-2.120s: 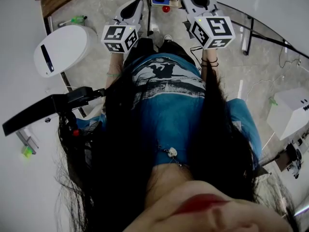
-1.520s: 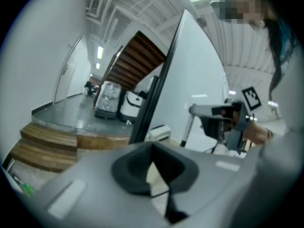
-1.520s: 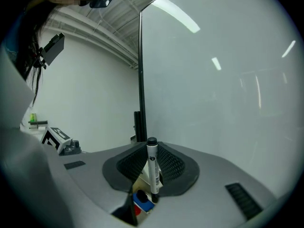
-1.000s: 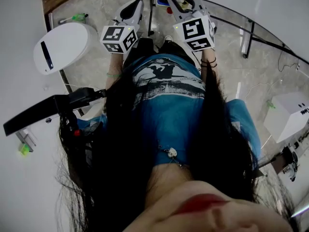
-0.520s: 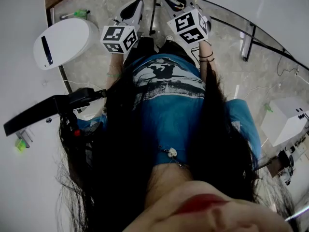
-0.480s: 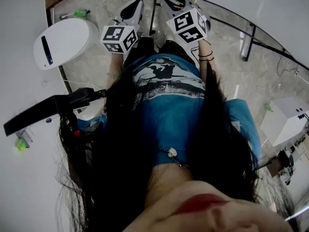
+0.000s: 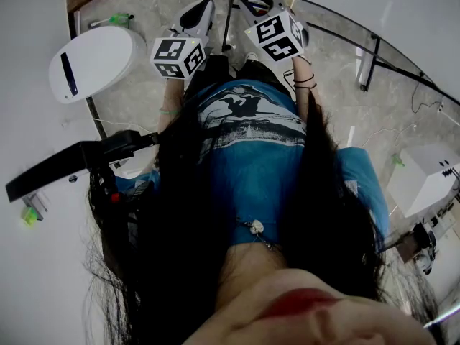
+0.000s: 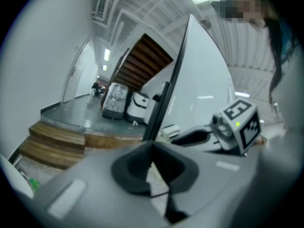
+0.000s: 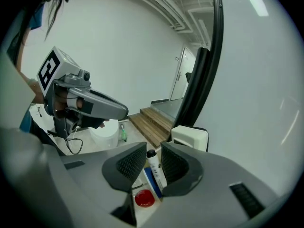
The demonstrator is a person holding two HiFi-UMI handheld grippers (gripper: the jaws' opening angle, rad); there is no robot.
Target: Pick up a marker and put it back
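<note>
White wall behind; my right tool (image 9: 153,148) clamps the marker (image 9: 156,170) under its cap. I judge it light, stiff, slippery; mid-barrel grips best. Left tool (image 8: 152,146) closed, empty.

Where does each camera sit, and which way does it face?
Head view: on the head, facing steeply down; hair, shirt, left gripper and right gripper show.
Left gripper view: on that gripper, along its fingers; steps beyond.
Right gripper view: on that gripper, along fingers around a marker.
Shared: both gripper views show the steps and the other gripper.
</note>
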